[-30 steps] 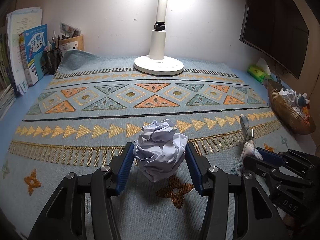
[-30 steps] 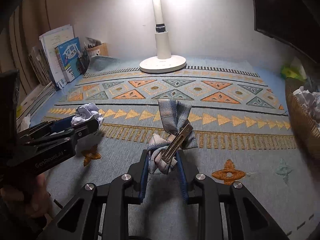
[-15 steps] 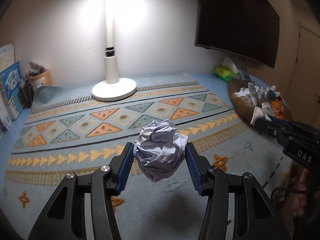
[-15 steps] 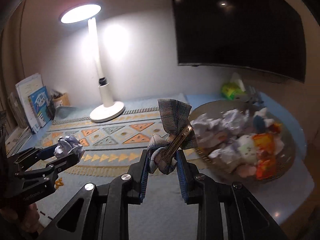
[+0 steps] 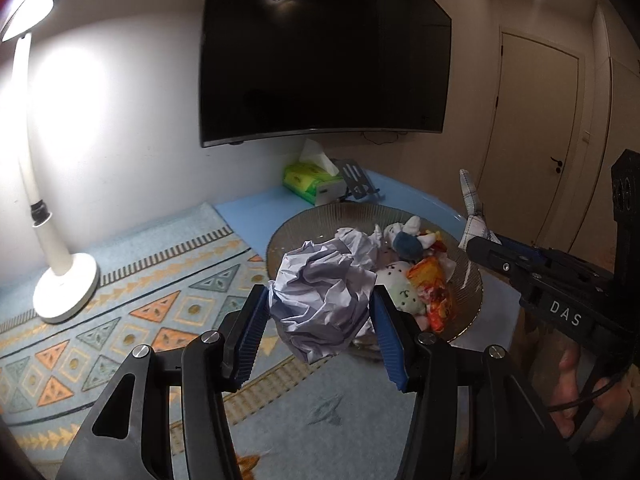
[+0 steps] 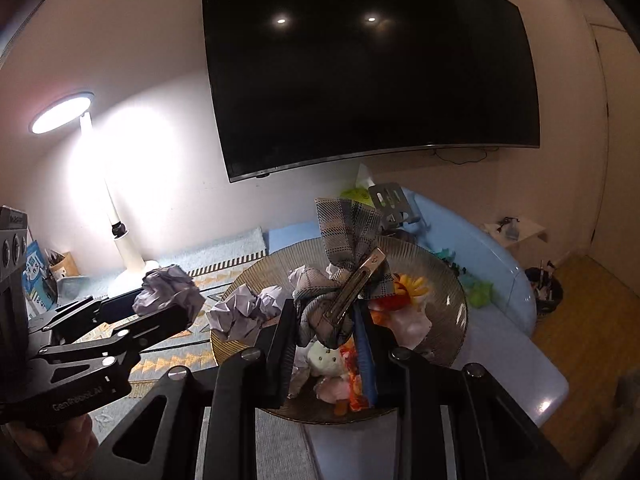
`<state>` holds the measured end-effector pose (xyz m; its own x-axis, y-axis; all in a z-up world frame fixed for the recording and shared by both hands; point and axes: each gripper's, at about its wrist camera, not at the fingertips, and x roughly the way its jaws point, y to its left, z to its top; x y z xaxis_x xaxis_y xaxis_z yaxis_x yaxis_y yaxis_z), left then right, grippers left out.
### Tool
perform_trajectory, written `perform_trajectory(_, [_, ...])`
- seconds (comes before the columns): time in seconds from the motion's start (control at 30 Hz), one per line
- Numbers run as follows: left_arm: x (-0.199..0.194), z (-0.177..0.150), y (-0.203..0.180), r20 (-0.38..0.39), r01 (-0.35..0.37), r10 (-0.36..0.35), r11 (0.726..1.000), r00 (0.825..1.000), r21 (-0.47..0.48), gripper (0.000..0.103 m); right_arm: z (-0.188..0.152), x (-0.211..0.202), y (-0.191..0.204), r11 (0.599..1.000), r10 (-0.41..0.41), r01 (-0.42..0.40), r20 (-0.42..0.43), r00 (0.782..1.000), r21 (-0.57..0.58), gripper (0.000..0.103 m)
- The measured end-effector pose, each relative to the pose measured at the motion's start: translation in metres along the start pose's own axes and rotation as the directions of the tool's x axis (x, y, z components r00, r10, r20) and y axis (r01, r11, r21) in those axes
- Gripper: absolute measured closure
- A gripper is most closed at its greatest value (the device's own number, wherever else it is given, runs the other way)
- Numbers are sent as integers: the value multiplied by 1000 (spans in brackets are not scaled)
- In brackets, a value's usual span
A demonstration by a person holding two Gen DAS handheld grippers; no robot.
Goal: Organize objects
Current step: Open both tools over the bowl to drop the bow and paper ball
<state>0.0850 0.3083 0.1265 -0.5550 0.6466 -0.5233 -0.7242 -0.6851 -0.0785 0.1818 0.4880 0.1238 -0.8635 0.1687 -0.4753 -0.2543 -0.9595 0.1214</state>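
A dark TV (image 5: 324, 52) hangs on the white wall; a lit lamp (image 5: 48, 240) stands left, a door (image 5: 532, 136) right.

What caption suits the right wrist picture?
Right gripper holds a plaid fabric bow hair clip above the filled ribbed glass bowl.

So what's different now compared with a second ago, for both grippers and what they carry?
Both grippers swung from over the patterned mat to the bowl at the table's right end and rose. The left gripper brought the paper ball to the bowl's near rim; the right gripper carried the plaid hair clip over the bowl. Nothing was let go: both grips are unchanged, and the lamp stayed put.
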Motion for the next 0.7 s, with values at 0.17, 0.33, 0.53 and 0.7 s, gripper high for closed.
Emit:
perform_trajectory(0.17, [30,10,-14,2,0,0,1000,1000,13,54,-5,14,0,998,-16,14,-38,999,-59,59])
perform_trajectory(0.33, [58,13,-11,-61,49,-51,998,997,-33,30,-15,12,-4,997,-36,35,-12,999,-70,27])
perform_trajectory(0.53, [59,2,-6,-69,34,-37,999,997,-40,29,-22,13,-9,997,-56,54,-31,998,-56,27])
perform_trajectory(0.7, [47,-8,6,-66,6,-10,998,998,-55,29,-24,7,-10,1000,-25,24,-29,999,-15,27])
